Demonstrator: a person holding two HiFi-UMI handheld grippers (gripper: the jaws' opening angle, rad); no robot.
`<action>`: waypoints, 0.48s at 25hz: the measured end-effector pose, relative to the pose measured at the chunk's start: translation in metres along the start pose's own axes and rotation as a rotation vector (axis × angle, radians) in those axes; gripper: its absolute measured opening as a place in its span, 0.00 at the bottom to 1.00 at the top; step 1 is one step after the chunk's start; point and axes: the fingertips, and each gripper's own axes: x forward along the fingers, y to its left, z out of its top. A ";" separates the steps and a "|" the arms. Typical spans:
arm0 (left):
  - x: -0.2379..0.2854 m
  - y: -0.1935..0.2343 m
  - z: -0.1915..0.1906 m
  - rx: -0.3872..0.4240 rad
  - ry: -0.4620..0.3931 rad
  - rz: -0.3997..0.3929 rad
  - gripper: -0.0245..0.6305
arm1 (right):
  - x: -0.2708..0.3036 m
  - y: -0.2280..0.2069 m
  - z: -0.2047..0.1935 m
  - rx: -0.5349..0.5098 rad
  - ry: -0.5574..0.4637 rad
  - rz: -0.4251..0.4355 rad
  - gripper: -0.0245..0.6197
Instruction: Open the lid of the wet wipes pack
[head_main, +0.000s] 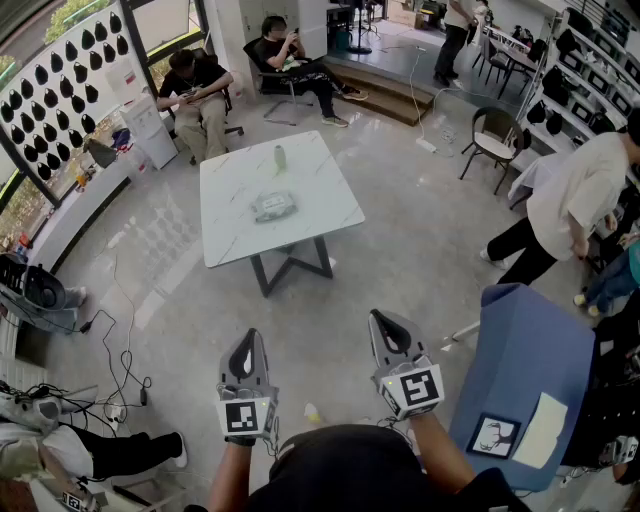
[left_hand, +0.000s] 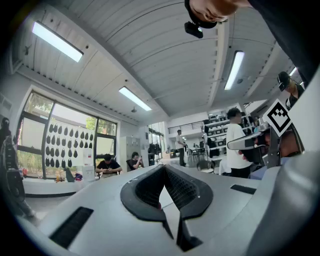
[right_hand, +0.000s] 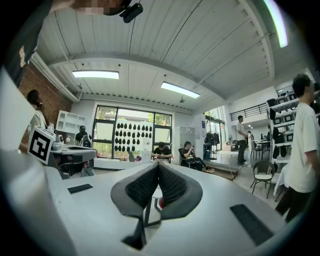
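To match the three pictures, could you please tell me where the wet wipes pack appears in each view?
Head view: the wet wipes pack lies near the middle of the white table, above centre.
Left gripper view: not in it.
Right gripper view: not in it.
Shared landmark: the panel of black drop shapes, upper left in the head view, mid-left in the left gripper view, central in the right.

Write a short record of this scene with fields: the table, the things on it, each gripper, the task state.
table: white, marbled
on table: wet wipes pack, small bottle beyond it
left gripper: shut, empty, short of the table
right gripper: shut, empty, short of the table
task state: pack not yet reached
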 end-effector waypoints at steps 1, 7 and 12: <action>0.003 0.000 0.000 0.013 0.010 0.001 0.06 | 0.002 -0.001 0.001 -0.004 -0.002 -0.004 0.04; 0.017 -0.007 -0.003 0.054 0.037 -0.033 0.06 | 0.007 -0.004 -0.002 -0.008 0.008 -0.012 0.04; 0.023 -0.014 -0.005 0.053 0.022 -0.071 0.06 | 0.003 -0.007 -0.002 -0.043 0.015 -0.018 0.04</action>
